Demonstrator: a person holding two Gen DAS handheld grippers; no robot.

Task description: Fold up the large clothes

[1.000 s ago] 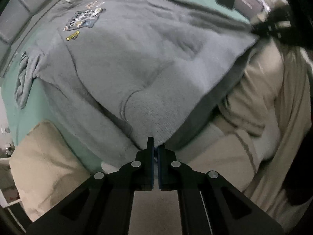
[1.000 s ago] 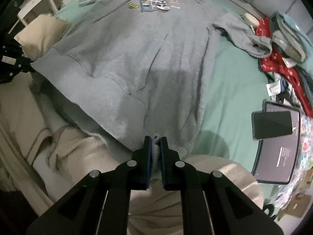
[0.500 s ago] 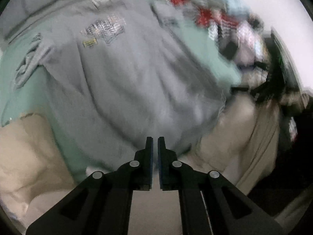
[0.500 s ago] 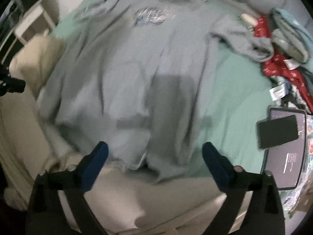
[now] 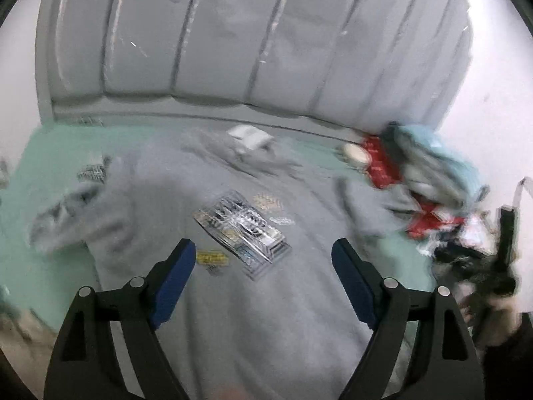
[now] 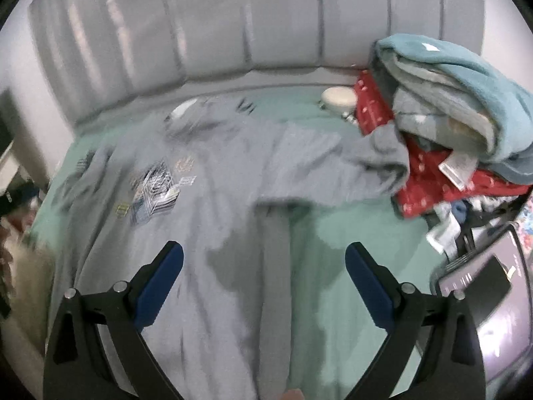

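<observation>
1. Between the blue pads of my left gripper point(image 5: 263, 280) in the left wrist view nothing is caught: the jaws have just been opening and now stand wide apart, while one second ago they were pinched on the hem of the grey sweatshirt point(image 5: 233, 300). The sweatshirt now lies spread on the green sheet point(image 5: 20, 166), print side up, and its printed logo point(image 5: 241, 230) sits just past my fingertips. The view has swung up from the hem to the chest and the padded headboard point(image 5: 250, 50) (the picture is blurred).

2. Over on the right wrist view, my right gripper point(image 6: 265, 280) is released too, with only cloth and sheet showing in the gap. It let go a little before the left one; a second ago it also held the hem. The right sleeve point(image 6: 366, 163) lies bunched, touching the pile of red and teal laundry point(image 6: 449, 126). A tablet point(image 6: 483, 300) lies at the right edge.

3. I judge that the spreading step is finished and the garment is flat enough. The next grasp is probably a sleeve or a side edge, to fold it inward.
</observation>
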